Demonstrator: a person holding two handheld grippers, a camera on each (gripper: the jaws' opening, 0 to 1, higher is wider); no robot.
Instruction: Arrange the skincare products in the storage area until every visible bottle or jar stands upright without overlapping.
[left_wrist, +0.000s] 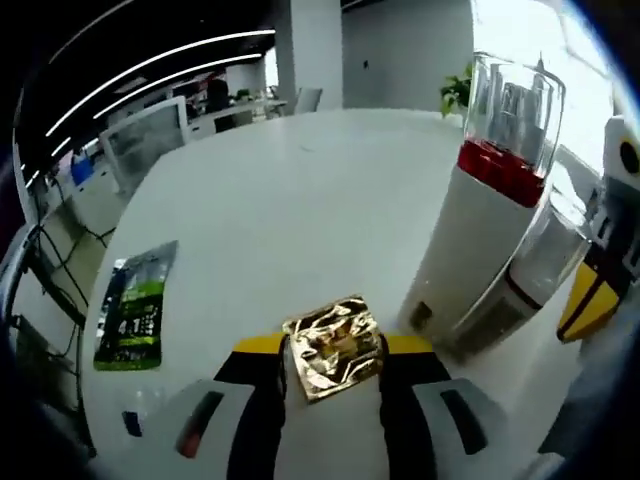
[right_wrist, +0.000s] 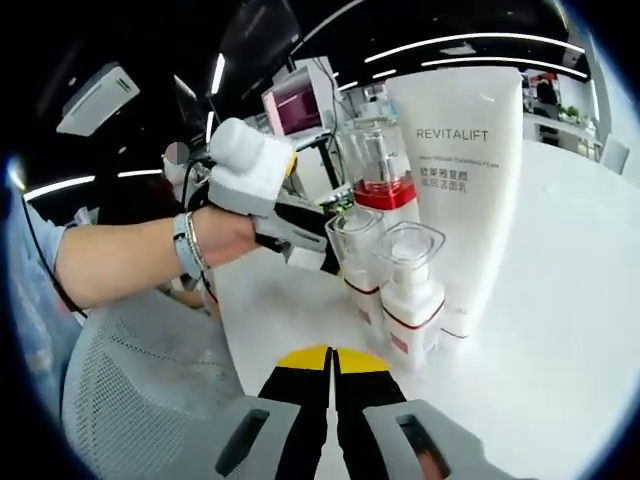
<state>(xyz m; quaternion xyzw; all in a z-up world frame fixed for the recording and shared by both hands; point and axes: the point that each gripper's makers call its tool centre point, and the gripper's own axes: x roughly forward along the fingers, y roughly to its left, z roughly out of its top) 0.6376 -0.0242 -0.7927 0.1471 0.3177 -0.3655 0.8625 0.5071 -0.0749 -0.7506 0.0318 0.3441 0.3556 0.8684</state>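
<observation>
At the bottom of the left gripper view, the left tool (left_wrist: 333, 375) has its black, yellow-tipped jaws closed on a crinkled gold foil sachet (left_wrist: 334, 357), which sits between them just above the white desk (left_wrist: 290, 210). Just to the right of the sachet stands a tall white bottle with a red band and a clear cap (left_wrist: 488, 205), leaning in the fisheye picture. A shorter white bottle with a clear cap (left_wrist: 525, 275) stands touching or just beside it on its right. At the far right edge, part of the other tool's yellow and black tip shows. To the left on the desk, well apart from the bottles, a green and black sachet (left_wrist: 137, 308) lies flat. Beyond the desk are office desks, monitors and ceiling light strips.

At the bottom of the right gripper view, the right tool (right_wrist: 331, 385) has its jaws pressed together with nothing between them. Just past the tips stand two small white pump bottles with clear caps (right_wrist: 405, 295), side by side, upright. Behind them on the right rises a large white tube printed REVITALIFT (right_wrist: 470, 190), standing upright on its cap end. The red-banded bottle stands behind the small ones, left of the tube. To the left, a person's hand (right_wrist: 225, 235) with a wristband grips the left tool, which reaches toward the bottles. A mesh chair back (right_wrist: 140, 390) lies in the lower left.
</observation>
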